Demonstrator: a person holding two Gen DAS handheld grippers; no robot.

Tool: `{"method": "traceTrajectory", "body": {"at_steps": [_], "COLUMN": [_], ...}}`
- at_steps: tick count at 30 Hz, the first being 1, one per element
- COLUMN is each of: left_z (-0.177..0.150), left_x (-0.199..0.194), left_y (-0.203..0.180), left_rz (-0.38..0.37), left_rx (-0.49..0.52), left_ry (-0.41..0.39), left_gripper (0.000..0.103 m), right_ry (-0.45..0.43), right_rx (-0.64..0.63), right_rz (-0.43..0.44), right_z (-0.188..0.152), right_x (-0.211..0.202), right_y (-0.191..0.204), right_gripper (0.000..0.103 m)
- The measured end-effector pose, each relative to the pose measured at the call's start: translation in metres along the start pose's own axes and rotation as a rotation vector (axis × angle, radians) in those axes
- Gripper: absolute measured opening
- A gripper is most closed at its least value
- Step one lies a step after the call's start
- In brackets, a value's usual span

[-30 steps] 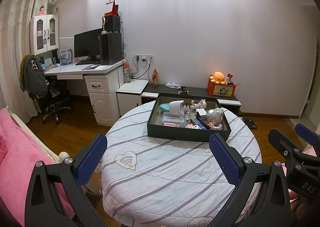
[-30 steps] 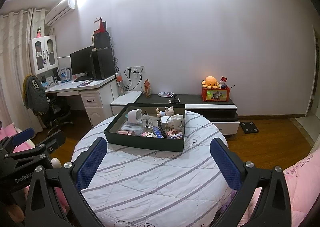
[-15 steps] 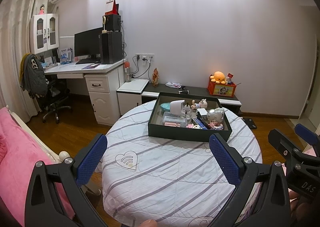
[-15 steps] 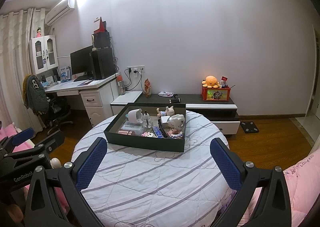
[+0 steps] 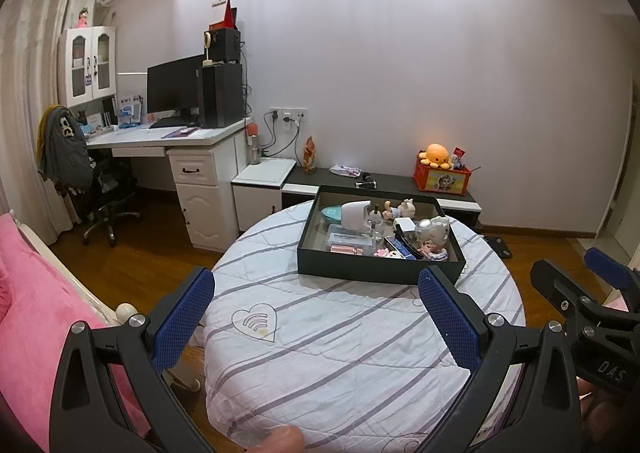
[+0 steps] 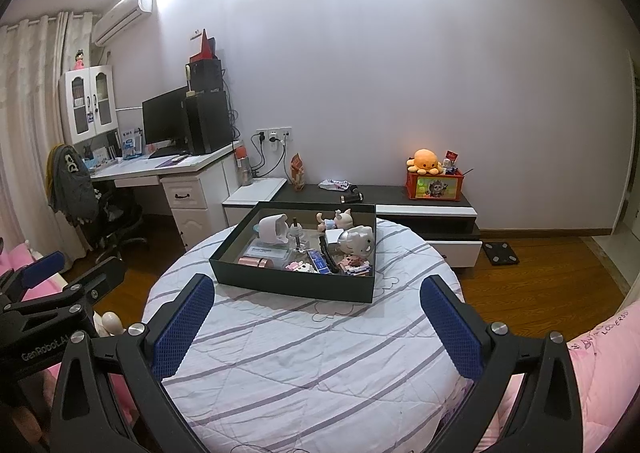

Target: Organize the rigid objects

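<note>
A round desk (image 5: 360, 333) under a striped quilted cover is seen, its near part bare. At its far side a dark open box (image 5: 380, 273) is set, and the small rigid objects (image 6: 320, 249), among them a white cat figurine (image 6: 358, 240), are all gathered inside it. Over the last second almost nothing is changed; only a slight drift of view is noted. The left hand-held gripper (image 5: 316, 317) and right hand-held gripper (image 6: 316, 321) are held apart and empty, well short of the box, so either sorting or finishing is fitted.

Left gripper (image 5: 316, 305) and right gripper (image 6: 316, 311) are level, jaws spread wide, gripping nothing. Each sees the other: right at 3 o'clock, left at 9.
</note>
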State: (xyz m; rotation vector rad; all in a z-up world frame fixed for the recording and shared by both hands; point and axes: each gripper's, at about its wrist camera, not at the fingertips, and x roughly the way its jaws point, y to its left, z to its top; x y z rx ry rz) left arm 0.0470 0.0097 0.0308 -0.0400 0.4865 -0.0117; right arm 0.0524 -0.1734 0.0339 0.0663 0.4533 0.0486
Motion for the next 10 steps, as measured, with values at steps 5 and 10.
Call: {"method": "traceTrajectory", "body": {"at_steps": [5, 10], "left_z": [0.0018, 0.0022], "left_x": [0.0021, 0.0047], "left_y": [0.0020, 0.0011], "left_rz": [0.011, -0.002], "left_rx": [0.006, 0.004], "left_ry": [-0.010, -0.015], "left_gripper": [0.103, 0.103], "right_ry": [0.003, 0.005], "right_rx": [-0.001, 0.000], "right_rz": [0.000, 0.000], "right_z": [-0.0009, -0.0016], "right_x": [0.0027, 0.0051], "right_y": [0.0008, 0.0000], "right_gripper": [0.103, 0.103]}}
